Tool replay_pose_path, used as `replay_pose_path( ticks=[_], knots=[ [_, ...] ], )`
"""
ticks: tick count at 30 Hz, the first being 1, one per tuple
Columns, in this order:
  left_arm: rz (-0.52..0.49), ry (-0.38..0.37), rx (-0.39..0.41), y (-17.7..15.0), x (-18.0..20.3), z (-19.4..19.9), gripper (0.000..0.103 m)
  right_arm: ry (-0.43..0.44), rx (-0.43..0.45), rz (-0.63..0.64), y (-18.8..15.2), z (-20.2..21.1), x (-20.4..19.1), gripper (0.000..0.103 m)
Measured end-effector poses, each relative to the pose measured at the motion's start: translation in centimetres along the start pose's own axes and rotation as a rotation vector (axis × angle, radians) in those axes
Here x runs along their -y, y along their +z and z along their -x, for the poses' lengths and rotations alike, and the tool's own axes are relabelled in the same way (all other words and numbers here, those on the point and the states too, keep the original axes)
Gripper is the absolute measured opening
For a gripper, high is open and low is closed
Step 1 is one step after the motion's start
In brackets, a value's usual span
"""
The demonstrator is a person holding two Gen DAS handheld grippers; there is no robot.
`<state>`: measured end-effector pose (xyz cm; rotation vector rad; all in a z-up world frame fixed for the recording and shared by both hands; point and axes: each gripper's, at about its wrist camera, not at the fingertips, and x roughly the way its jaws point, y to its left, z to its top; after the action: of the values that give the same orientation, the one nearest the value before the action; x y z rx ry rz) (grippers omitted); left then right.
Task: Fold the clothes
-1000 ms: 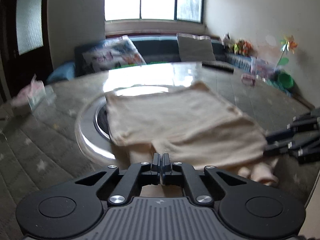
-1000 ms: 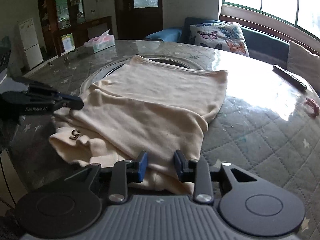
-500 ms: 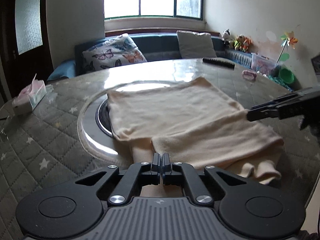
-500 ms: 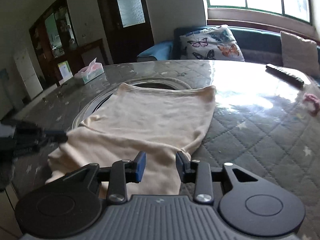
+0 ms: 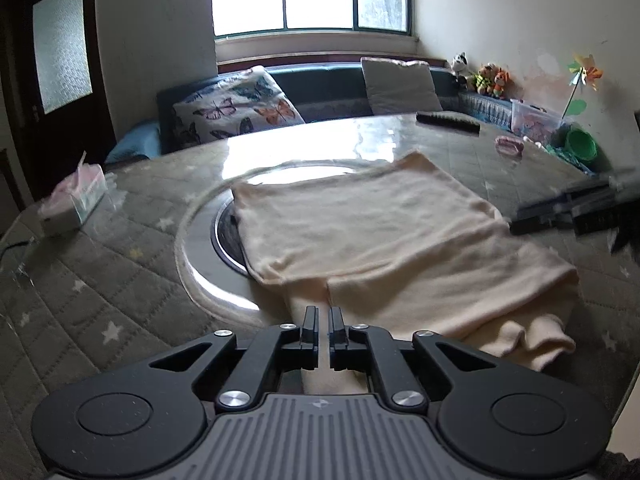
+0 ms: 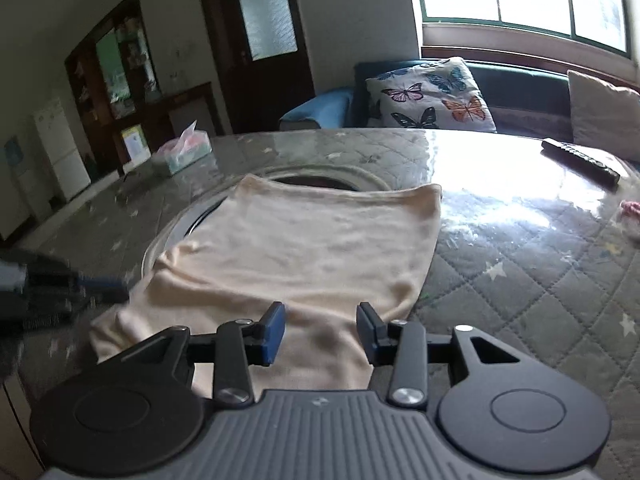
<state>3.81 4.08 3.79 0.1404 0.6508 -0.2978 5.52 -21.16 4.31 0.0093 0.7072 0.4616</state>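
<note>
A cream garment (image 5: 360, 240) lies folded on the quilted table, partly over a round metal ring (image 5: 200, 276). My left gripper (image 5: 323, 320) hovers at the garment's near edge. Its jaws are opening, a narrow gap shows between them, and cloth lies under the gap. Its blurred fingers also reach in from the left in the right wrist view, as the left gripper (image 6: 80, 284). My right gripper (image 6: 320, 330) is above the garment (image 6: 312, 248) at its near right corner. Its jaws are opening and the blue pads stand apart over the cloth without pressing it. In the left wrist view the right gripper (image 5: 560, 212) is blurred at the right.
A tissue box (image 5: 76, 204) (image 6: 182, 152) stands at the table's far left. A black remote (image 5: 448, 122) (image 6: 580, 160) and a small pink thing (image 5: 509, 146) lie far right. Behind the table is a sofa with a butterfly cushion (image 6: 428, 96). The table's edge runs close below both grippers.
The left jaws, pressed together before, now show a slit. The right jaws have widened. The right gripper drew off the garment's near edge toward the right, and the sleeve end is now covered.
</note>
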Motion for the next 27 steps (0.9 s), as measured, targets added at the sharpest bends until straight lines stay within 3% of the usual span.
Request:
replay_pose_path(
  ticks=[6, 14, 17, 20, 21, 22, 24, 27],
  knots=[
    [-0.011, -0.044, -0.010, 1.0, 0.9, -1.5, 0.006, -0.014, -0.042, 0.014, -1.2, -1.4, -0.6, 0.040],
    [-0.033, -0.064, -0.040, 1.1, 1.7, -4.7, 0.007, -0.059, -0.013, 0.109, -0.6, -1.4, -2.5, 0.040],
    [-0.043, -0.068, -0.032, 1.0, 1.7, -4.4, 0.007, -0.079, -0.035, 0.134, -0.8, -2.4, -2.9, 0.046],
    [-0.070, -0.061, -0.021, 0.8, 1.8, -3.4, 0.022, -0.093, -0.036, 0.212, -1.3, -2.0, -4.1, 0.050],
    [-0.081, -0.061, -0.016, 0.6, 1.9, -3.1, 0.035, -0.089, -0.036, 0.234, -1.4, -1.7, -4.5, 0.051],
    [-0.095, -0.063, -0.011, 0.5, 2.0, -2.7, 0.042, -0.082, -0.038, 0.250, -1.6, -1.3, -4.7, 0.053],
    [-0.123, -0.067, -0.007, 0.0, 2.4, -2.1, 0.045, -0.081, -0.041, 0.275, -1.9, -0.8, -5.1, 0.059],
    [-0.149, -0.051, -0.022, -1.0, 2.7, -1.8, 0.050, -0.098, -0.058, 0.302, -2.8, -0.6, -5.5, 0.059]
  ],
)
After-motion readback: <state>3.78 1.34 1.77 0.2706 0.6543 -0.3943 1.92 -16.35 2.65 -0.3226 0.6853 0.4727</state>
